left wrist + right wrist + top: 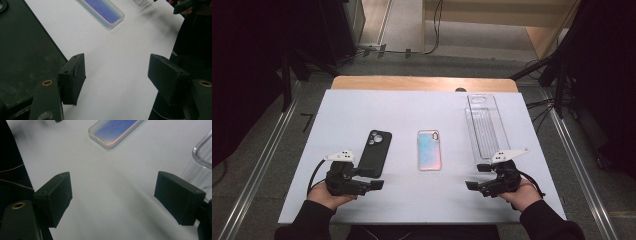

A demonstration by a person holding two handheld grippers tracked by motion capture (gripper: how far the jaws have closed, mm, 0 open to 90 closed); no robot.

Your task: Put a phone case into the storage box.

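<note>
Three things lie in a row on the white board (337, 120): a black phone (374, 153) on the left, an iridescent phone case (430, 150) in the middle, and a clear plastic tray (484, 126) on the right. My left gripper (371, 178) rests near the front edge, just below the black phone, open with only bare board between its pads. In the left gripper view the gripper (117, 77) has the black phone (22, 55) beside its left pad and the iridescent case (103, 10) ahead. My right gripper (478, 177) is open and empty below the tray. In the right gripper view the gripper (115, 195) faces the case (115, 131), with the tray (202, 165) at the right.
The board covers a wooden table (422, 83), with a strip of wood showing at the far edge. Metal rails (267, 160) run along both sides on the floor. Dark stands and cables (552, 70) sit beyond the table. The opposite gripper (187, 6) shows at the left gripper view's top right.
</note>
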